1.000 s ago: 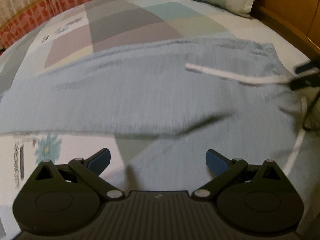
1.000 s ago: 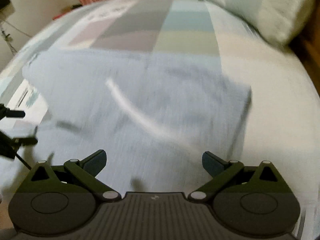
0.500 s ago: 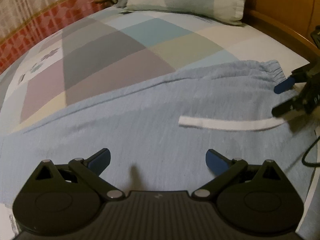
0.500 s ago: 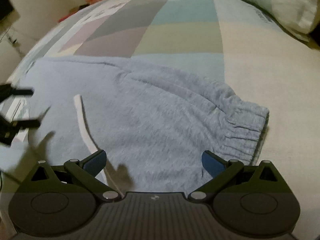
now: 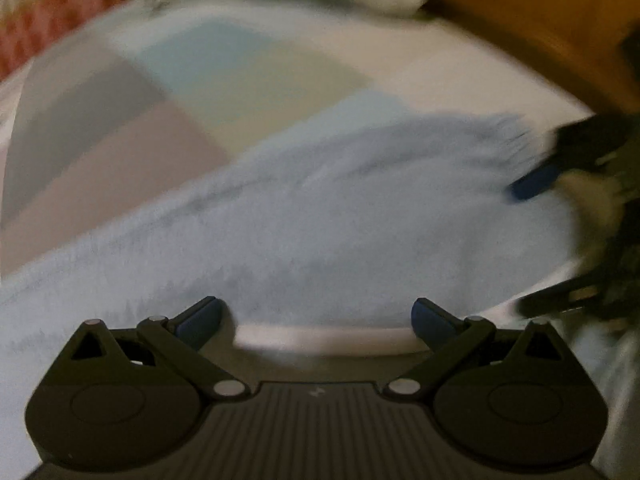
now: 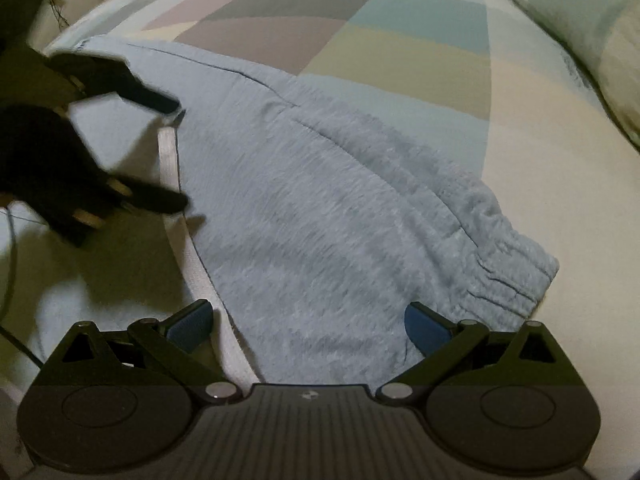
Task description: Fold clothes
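Light blue sweatpants (image 6: 340, 220) lie flat on the bed, their gathered waistband (image 6: 508, 264) at the right. A white drawstring (image 6: 168, 152) runs along their left edge toward my right gripper (image 6: 306, 320), which hovers open just over the cloth with nothing held. My left gripper (image 6: 172, 150) comes in from the left, open, with the drawstring's end lying between its fingers. The left wrist view is motion-blurred: the sweatpants (image 5: 320, 220) fill the middle, my left gripper (image 5: 316, 316) is open low over them, and the right gripper (image 5: 540, 240) shows at the right edge.
The bed has a patchwork sheet (image 6: 400, 52) in grey, teal, green and cream. A pillow (image 6: 580, 20) lies at the head, against a wooden headboard (image 5: 540, 20). A red patterned curtain (image 5: 40, 20) hangs at the far left. A thin dark cable (image 6: 8, 260) trails by the left gripper.
Both grippers have dropped lower and closer to the sweatpants. The left gripper has moved in so that its open fingers straddle the drawstring's end. Both stay open.
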Motion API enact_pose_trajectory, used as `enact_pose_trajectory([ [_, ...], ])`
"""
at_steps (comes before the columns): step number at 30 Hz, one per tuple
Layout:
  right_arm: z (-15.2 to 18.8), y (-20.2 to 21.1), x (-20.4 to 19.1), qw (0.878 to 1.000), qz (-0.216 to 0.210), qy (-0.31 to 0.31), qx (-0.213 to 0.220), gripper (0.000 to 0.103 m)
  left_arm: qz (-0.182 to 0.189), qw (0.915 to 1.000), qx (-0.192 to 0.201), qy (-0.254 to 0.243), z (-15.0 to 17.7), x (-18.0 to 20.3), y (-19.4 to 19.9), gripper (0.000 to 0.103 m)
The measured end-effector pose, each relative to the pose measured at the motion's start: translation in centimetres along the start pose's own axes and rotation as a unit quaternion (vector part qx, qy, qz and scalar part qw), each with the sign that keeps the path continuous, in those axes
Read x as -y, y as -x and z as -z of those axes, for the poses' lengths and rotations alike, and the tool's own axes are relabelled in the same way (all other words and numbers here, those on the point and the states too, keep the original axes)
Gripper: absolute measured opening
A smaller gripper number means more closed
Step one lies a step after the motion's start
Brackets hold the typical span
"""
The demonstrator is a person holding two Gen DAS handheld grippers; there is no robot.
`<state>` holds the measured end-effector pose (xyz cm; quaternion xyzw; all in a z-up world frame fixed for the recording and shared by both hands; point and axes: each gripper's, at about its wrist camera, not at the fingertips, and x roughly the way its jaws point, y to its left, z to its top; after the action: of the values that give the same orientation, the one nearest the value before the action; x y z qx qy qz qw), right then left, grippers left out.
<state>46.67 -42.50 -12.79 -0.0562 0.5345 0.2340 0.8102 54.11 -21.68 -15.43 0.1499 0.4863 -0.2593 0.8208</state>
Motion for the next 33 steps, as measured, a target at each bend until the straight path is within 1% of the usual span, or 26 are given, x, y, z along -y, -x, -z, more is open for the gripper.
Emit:
enact_pose_trajectory([
  [1,-0.3,0.4,0.4,1.0,-0.008,-0.008,0.001,0.103,0.002,0.9999,0.005,0.013,-0.1,-0.4,0.0,0.101],
  [3,-1.0,1.8,1.7,0.999,-0.026,-0.033,0.018,0.103,0.005,0.9995,0.021,0.021,-0.3,-0.8,0.8,0.101],
  [6,-2.4,3.5,4.2,0.997,-0.034,-0.057,0.049,0.103,-0.012,0.9994,0.033,0.004,-0.2,-1.0,2.1,0.101],
  [7,-2.9,3.8,5.2,0.996,-0.036,-0.064,0.056,0.103,-0.014,0.9994,0.031,-0.002,-0.2,-1.0,2.3,0.101],
  [10,-4.4,3.4,8.1,0.994,-0.036,-0.081,0.06,0.103,-0.024,0.9988,0.035,-0.026,0.1,-0.9,2.6,0.101],
  [11,-4.8,2.9,8.9,0.994,-0.043,-0.082,0.058,0.103,-0.028,0.9983,0.038,-0.034,0.2,-0.7,2.7,0.101],
  [12,-5.2,2.3,9.7,0.994,-0.057,-0.082,0.051,0.103,-0.032,0.9979,0.038,-0.042,0.2,-0.5,2.6,0.101],
  [15,-6.1,0.3,11.8,0.991,-0.109,-0.08,0.016,0.103,-0.024,0.9978,0.039,-0.048,0.5,-0.2,2.6,0.1],
  [19,-7.2,-2.0,13.3,0.98,-0.182,-0.063,-0.048,0.103,-0.005,0.9978,0.045,-0.048,0.9,0.2,2.9,0.1],
  [21,-7.8,-2.4,13.8,0.975,-0.205,-0.055,-0.065,0.103,0.0,0.9976,0.048,-0.049,1.1,0.4,3.0,0.1],
  [23,-8.3,-2.7,14.4,0.969,-0.227,-0.054,-0.08,0.103,0.01,0.9972,0.051,-0.053,1.2,0.7,3.2,0.1],
  [26,-9.1,-3.6,14.6,0.956,-0.269,-0.07,-0.095,0.103,0.045,0.996,0.051,-0.059,1.4,1.1,3.5,0.1],
  [28,-9.7,-4.5,14.5,0.947,-0.293,-0.079,-0.102,0.103,0.05,0.995,0.054,-0.067,1.4,1.8,3.6,0.1],
  [33,-10.9,-5.7,14.7,0.932,-0.332,-0.09,-0.113,0.103,0.059,0.9935,0.055,-0.08,1.2,3.0,3.6,0.1],
])
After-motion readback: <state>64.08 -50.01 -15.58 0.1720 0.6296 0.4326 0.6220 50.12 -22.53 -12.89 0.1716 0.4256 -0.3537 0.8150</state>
